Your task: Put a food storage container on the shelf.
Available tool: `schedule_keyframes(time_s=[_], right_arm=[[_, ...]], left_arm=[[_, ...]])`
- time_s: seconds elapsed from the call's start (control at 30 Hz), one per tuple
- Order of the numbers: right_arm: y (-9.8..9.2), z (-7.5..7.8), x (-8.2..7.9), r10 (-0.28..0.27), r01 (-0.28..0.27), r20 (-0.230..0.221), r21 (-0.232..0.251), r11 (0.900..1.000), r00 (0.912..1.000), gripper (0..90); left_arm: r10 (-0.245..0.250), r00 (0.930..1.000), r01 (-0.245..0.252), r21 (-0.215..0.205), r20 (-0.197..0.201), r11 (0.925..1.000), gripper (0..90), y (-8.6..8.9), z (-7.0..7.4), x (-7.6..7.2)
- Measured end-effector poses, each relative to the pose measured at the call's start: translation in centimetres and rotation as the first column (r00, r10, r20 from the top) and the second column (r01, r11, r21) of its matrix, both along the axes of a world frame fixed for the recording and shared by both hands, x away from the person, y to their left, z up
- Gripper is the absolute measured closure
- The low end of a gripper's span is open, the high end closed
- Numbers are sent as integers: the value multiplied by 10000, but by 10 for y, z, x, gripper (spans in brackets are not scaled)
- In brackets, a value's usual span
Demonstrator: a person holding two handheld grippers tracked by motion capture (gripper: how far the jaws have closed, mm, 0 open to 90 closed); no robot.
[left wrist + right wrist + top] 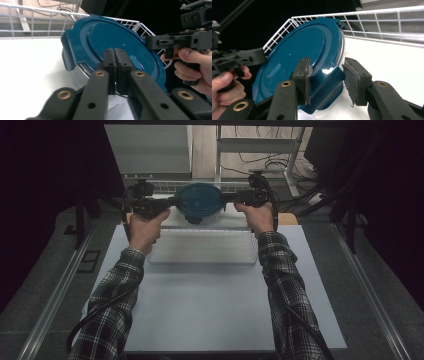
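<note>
We see a round container with a dark blue lid [200, 200] held up between the two grippers above the far part of the white wire rack [202, 247] on the table [220, 315]; in the high view the lid's flat face is turned toward us, and a line from the left gripper [170, 202] to the right gripper [235, 196] runs level across it. The lid has a latch flap on each of two opposite sides, and that flap-to-flap line is its longest span. In the left gripper view the jaws stand pressed together in front of the lid [117, 47], beside a folded-out flap at the lid's left edge, with the clear body of the container under the rim; we cannot tell whether they pinch the rim. In the right gripper view the jaws stand part-open around the other flap [328, 85], the left pad on it, the right pad just beside it; the lid [299, 52] tilts there.
</note>
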State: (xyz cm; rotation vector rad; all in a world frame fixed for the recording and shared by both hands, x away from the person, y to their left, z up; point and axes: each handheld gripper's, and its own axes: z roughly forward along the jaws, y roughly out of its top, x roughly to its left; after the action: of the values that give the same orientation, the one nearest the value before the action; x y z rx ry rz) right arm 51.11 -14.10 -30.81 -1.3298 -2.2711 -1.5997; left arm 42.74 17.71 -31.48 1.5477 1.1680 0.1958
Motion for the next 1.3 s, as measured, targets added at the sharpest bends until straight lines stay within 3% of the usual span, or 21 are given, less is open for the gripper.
schedule_keyframes(time_s=[0.07,0.1,0.17,0.23,0.33,0.37,0.43,0.53,0.7,1.07,1.23,1.3], right_arm=[[1,1,-1,-85,88,168,-134,9999,9998,580],[3,5,-6,-335,373,737,-509,9980,9967,624],[2,7,-8,-439,500,975,-607,9969,9943,644],[2,14,-16,-546,700,1494,-996,9926,9873,752],[1,21,-34,-158,440,2175,-1252,9912,9759,887],[1,24,-49,131,263,2586,-1485,9886,9659,889],[1,23,-52,283,113,2617,-1488,9888,9647,890],[4,15,-65,717,-231,2646,-1824,9830,9617,890],[11,0,-68,754,-161,2521,-2294,9732,9648,891],[6,-4,-50,50,569,2645,-2261,9724,9644,891],[0,-2,-56,191,384,2784,-1998,9791,9603,884],[-1,-1,-62,348,244,2889,-1987,9798,9567,826]], left_arm=[[161,9998,-158,-237,108,9996,827,6,-1,-1],[316,9993,-311,-281,192,9991,773,11,-2,-2],[448,9986,-443,-180,293,9989,755,16,-3,-3],[575,9977,-579,104,361,9983,723,22,-6,-6],[557,9973,-572,319,470,9979,723,27,-14,-11],[477,9972,-499,368,581,9981,712,29,-17,-15],[477,9968,-505,430,640,9978,699,29,-18,-18],[266,9944,-352,841,1018,9958,659,26,-19,-23],[200,9955,-357,1715,924,9845,730,13,-22,-20],[308,9965,-438,1716,781,9842,770,2,-23,-8],[3,9947,-178,1685,1032,9855,710,6,-22,-20],[-101,9936,-84,1626,1125,9867,646,8,-23,-27]])
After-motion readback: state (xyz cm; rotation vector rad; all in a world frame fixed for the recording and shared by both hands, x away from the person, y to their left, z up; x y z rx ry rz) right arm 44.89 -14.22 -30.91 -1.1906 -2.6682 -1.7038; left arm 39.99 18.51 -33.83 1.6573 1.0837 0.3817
